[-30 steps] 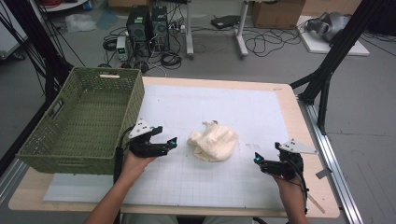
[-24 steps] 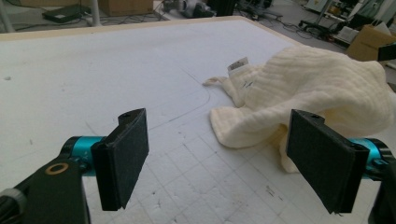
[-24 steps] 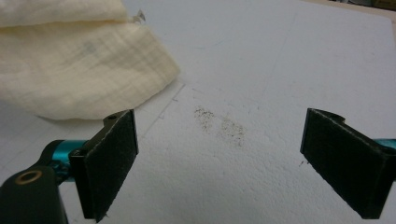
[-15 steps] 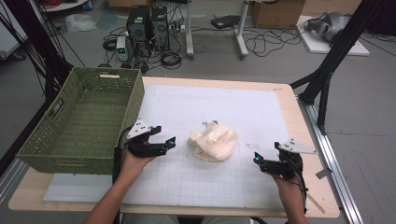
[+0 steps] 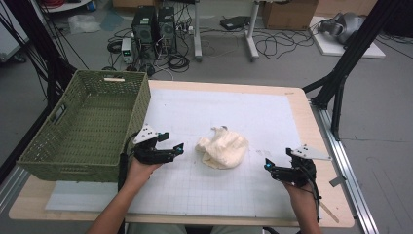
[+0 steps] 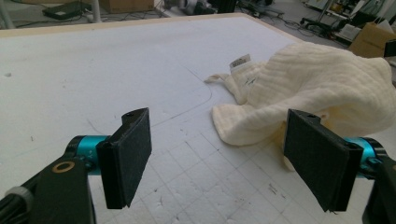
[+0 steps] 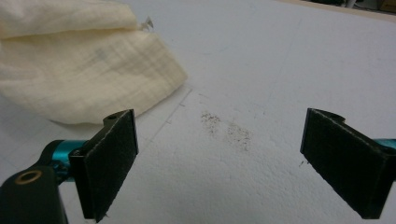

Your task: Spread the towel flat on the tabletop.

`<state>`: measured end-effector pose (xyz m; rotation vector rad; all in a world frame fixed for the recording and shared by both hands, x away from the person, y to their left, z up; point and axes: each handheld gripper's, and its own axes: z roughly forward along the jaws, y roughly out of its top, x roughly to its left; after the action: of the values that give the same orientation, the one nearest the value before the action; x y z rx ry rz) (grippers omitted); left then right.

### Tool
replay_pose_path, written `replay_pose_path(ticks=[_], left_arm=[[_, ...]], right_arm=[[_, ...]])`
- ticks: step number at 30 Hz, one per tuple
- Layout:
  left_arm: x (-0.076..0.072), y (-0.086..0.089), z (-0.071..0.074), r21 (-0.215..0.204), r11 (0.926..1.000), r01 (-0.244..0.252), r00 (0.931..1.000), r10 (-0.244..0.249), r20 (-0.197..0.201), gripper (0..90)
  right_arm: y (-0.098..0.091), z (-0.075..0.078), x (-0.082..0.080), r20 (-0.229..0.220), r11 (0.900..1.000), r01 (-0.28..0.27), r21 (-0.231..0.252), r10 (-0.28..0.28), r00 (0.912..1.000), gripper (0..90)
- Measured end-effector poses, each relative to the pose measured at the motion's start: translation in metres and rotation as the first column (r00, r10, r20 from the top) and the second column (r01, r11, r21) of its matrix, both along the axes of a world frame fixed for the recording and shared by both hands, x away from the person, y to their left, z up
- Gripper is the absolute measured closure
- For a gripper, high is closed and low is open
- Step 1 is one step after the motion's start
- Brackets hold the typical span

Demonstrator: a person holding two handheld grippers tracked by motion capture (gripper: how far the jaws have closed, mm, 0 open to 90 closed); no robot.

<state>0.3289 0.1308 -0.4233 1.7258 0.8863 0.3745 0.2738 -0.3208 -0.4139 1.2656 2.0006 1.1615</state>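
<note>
The bench (image 5: 292, 105) carries a green basket (image 5: 83, 126) along its left edge. A crumpled cream cloth (image 5: 223, 151) lies mid-bench, toward the near edge, bare mat all round. The left gripper (image 5: 170, 147) sits just beside the cloth, fingers spread; the right gripper (image 5: 269, 168), nearer the right edge, fingers spread.

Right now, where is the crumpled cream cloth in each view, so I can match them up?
High view: the cream cloth lies mid-table on the white mat, between both grippers.
Left gripper view: cloth at upper right, partly behind the right-hand jaw.
Right gripper view: cloth at upper left.
Shared landmark: the small tag at the cloth's edge.
</note>
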Motion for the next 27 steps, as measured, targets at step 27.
replay_pose_path(ticks=[27], left_arm=[[-0.002, 0.001, 0.001, 0.011, 0.9999, -0.012, 0.9999, 0.012, 0.003, 25.0]], right_arm=[[0.107, 0.035, 0.026, 0.048, 0.9685, -0.246, 0.039, 0.244, 0.9686, 16.7]])
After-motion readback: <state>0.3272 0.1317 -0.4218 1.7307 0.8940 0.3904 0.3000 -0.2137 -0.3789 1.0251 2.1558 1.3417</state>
